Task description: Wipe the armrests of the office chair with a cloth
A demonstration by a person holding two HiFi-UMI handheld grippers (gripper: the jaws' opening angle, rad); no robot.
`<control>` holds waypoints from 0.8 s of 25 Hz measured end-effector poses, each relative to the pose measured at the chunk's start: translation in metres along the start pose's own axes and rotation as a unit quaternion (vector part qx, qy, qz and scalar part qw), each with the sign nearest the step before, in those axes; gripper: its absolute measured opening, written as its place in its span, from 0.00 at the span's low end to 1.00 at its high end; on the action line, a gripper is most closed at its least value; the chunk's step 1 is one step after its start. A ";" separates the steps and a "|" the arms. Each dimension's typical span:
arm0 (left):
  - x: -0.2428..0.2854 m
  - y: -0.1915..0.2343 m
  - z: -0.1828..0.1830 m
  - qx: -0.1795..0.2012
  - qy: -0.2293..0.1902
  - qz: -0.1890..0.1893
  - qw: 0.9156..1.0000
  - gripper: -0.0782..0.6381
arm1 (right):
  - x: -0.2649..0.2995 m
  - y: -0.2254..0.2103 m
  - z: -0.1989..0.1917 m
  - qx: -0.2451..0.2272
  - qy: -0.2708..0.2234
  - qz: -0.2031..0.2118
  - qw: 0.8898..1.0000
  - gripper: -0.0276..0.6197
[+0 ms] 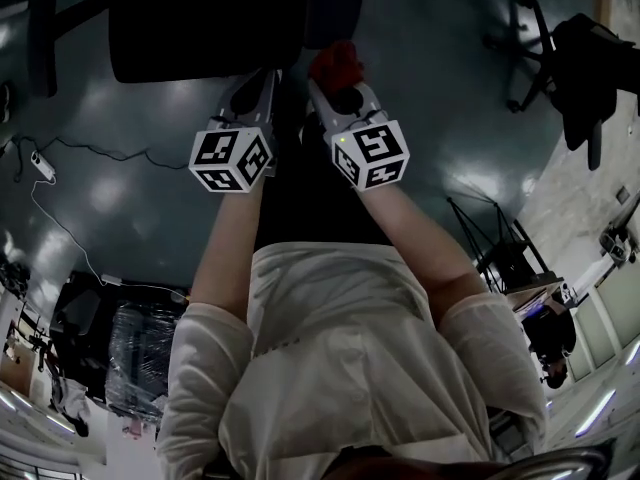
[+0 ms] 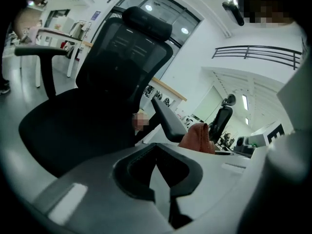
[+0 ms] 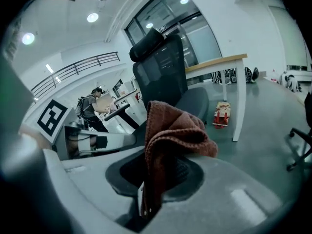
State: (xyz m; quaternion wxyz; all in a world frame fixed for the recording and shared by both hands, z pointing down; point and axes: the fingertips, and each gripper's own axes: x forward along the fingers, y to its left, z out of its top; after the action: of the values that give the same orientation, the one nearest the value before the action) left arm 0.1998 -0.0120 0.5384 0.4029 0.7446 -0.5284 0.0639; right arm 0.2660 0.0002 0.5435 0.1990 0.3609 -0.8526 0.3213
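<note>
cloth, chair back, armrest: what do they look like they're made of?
Cloth: reddish-brown woven or knitted textile, matte; ribbed texture and soft folds show.
Chair back: likely black mesh on a frame; faint grid and cross-lines show.
Armrest: dark, smooth, slight sheen; probably plastic or moulded foam, cannot tell which.

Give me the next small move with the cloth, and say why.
Probably ease the right gripper forward and lay the red cloth on the nearest armrest. The cloth is clamped in its jaws and sits just beside that armrest in the left gripper view; wiping contact is not evident.
</note>
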 end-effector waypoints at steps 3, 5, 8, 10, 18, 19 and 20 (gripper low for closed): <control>-0.012 0.014 -0.004 -0.018 -0.009 0.019 1.000 0.13 | 0.015 0.007 0.006 0.011 0.008 0.006 1.000 0.12; -0.019 0.022 -0.006 -0.025 -0.012 0.028 0.999 0.13 | 0.021 0.009 0.008 0.020 0.017 0.001 1.000 0.12; -0.026 0.028 -0.005 -0.030 -0.014 0.034 0.999 0.13 | 0.029 0.020 0.001 0.038 0.046 0.016 0.998 0.12; -0.030 0.034 -0.001 -0.030 -0.016 0.036 0.999 0.13 | 0.037 0.041 -0.003 0.043 0.067 0.056 0.995 0.12; -0.023 0.052 0.026 -0.035 -0.015 0.029 0.999 0.13 | 0.040 0.044 0.109 -0.040 -0.028 0.077 0.996 0.12; -0.020 0.052 0.031 -0.033 -0.013 0.023 0.999 0.13 | 0.039 0.024 0.131 -0.054 -0.047 0.049 0.996 0.12; -0.016 0.052 0.038 -0.031 -0.011 0.016 0.999 0.13 | 0.039 0.001 0.151 -0.064 -0.061 0.016 0.996 0.12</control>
State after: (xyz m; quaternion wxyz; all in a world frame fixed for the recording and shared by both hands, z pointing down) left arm 0.1369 -0.0316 0.5330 0.4190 0.7238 -0.5462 0.0459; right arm 0.2234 -0.1223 0.4572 0.1642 0.3524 -0.8877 0.2467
